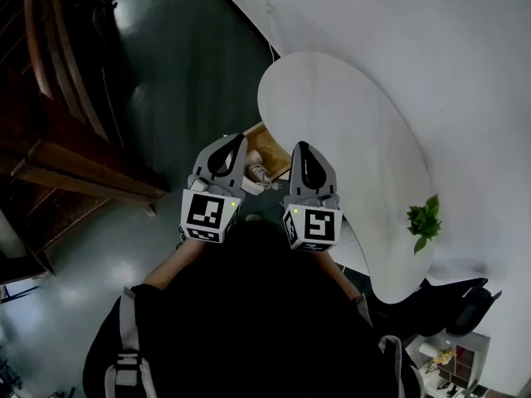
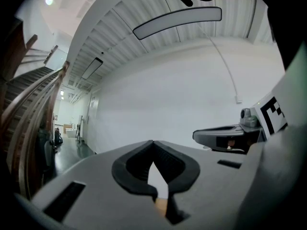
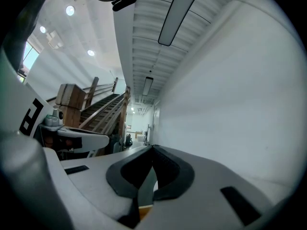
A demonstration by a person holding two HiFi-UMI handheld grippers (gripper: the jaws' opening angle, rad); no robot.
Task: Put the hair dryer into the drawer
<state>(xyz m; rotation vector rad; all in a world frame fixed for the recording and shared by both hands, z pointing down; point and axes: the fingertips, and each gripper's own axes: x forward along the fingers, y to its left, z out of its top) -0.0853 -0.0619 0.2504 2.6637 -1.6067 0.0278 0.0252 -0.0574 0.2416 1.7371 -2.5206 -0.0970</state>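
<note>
Hair dryer [image 1: 258, 173]: only a small pale grey shape in the head view, lying in the open wooden drawer [image 1: 267, 143]. It is too small and too covered by the grippers to make out any detail. The drawer sits at the near edge of the surface [image 1: 348, 131] and shows in the gap between the two grippers.

Surface: one, white, with a rounded outline. It butts against a plain white wall [image 1: 431, 48]. One small green plant [image 1: 425, 220] stands on it near the right edge.

Room:
- Dark glossy floor [image 1: 182, 65].
- One wooden staircase [image 1: 58, 98] on the left; its handrails also show in both gripper views.
- One black chair [image 1: 456, 298] at lower right, with one small shelf unit [image 1: 452, 356] beyond it.
- Ribbed white ceiling with two long light panels [image 2: 177, 20] in the left gripper view, and a corridor running away behind.

Grippers: two, held side by side and level in front of the person [image 1: 241, 322], each with one marker cube.
- Left gripper [image 2: 153, 143]: clenched, tips meeting, grasping nothing. Only the wall shows through the slot behind the pads.
- Right gripper [image 3: 152, 147]: likewise clenched and empty.
- Neither touches the hair dryer or the drawer.
- Each gripper view catches the other gripper at its edge.
</note>
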